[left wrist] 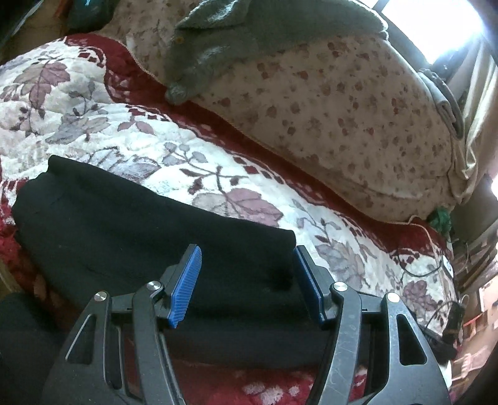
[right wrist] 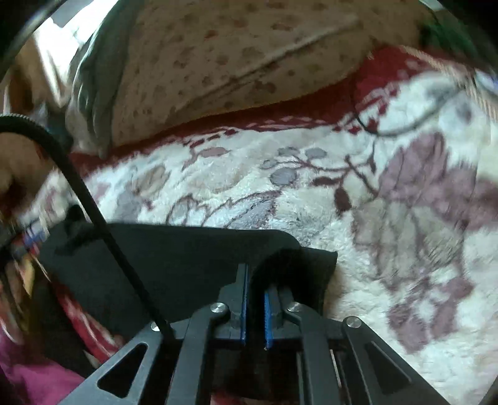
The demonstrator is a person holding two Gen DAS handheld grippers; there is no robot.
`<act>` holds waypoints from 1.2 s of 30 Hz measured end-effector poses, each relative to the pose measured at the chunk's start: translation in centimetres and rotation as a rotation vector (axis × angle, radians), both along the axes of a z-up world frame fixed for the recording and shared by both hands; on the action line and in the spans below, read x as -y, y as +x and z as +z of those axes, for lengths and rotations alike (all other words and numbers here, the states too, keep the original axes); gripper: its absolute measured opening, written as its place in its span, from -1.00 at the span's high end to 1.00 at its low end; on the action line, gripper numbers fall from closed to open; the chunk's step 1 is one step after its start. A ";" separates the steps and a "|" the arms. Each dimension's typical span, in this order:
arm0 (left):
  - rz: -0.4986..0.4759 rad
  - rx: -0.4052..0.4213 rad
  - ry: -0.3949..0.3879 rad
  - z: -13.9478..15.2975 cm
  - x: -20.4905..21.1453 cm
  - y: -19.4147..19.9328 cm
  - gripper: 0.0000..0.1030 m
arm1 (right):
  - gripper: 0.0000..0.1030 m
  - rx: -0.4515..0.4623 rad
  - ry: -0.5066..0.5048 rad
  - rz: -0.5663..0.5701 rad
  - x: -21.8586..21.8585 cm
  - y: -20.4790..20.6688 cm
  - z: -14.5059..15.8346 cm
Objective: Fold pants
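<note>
On a plush white blanket (left wrist: 149,131) patterned with mauve leaves and bordered in dark red lie the black fabric pants (left wrist: 130,224), folded into a compact, thick bundle. In the left wrist view the bundle stretches from the left edge of the blanket toward the centre, its rounded fold facing the camera. The left gripper (left wrist: 246,282), a black linkage frame with ribbed blue pads, sits low at the near edge of the bundle with its jaws spread wide apart; the black cloth shows between the pads, but they clamp nothing.

In the right wrist view the right gripper (right wrist: 255,303) has its blue pads drawn close together, clamped on a raised fold of the pants (right wrist: 174,268) that bulges up in a loop just past the fingertips. The rest of the garment lies flat to the left, and a black cable (right wrist: 93,215) crosses over it diagonally.

Behind the blanket rests a large cream cushion with faded brown spots (left wrist: 326,102), and a grey knitted garment (left wrist: 236,40) is draped over its top. Bright light comes from a window (left wrist: 435,25) at the upper right.
</note>
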State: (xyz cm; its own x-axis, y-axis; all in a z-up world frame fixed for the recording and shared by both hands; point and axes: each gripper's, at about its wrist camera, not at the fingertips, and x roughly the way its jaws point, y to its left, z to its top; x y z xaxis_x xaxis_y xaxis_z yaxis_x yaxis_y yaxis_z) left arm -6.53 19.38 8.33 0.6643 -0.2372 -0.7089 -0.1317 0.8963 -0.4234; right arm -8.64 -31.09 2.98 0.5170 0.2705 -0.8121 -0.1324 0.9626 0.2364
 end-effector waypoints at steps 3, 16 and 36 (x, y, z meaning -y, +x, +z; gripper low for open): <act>0.010 -0.001 -0.013 0.0 -0.3 0.4 -0.17 | 0.87 -0.004 -0.006 -0.004 0.5 -0.2 0.7; -0.054 -0.009 0.030 -2.0 2.3 1.5 -0.17 | 0.68 -0.070 0.000 -0.077 2.7 -0.2 -0.2; -0.354 -0.008 -0.003 -0.5 12.4 1.0 -0.17 | 0.29 -0.118 0.184 -0.155 4.6 -2.7 -0.7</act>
State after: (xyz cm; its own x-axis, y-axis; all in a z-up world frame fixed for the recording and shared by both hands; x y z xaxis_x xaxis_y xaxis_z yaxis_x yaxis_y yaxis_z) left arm -5.54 6.99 7.79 0.5349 -0.4543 -0.7124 0.1842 0.8856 -0.4264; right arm -11.36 -35.73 2.32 0.4686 0.3445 -0.8135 0.0521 0.9085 0.4147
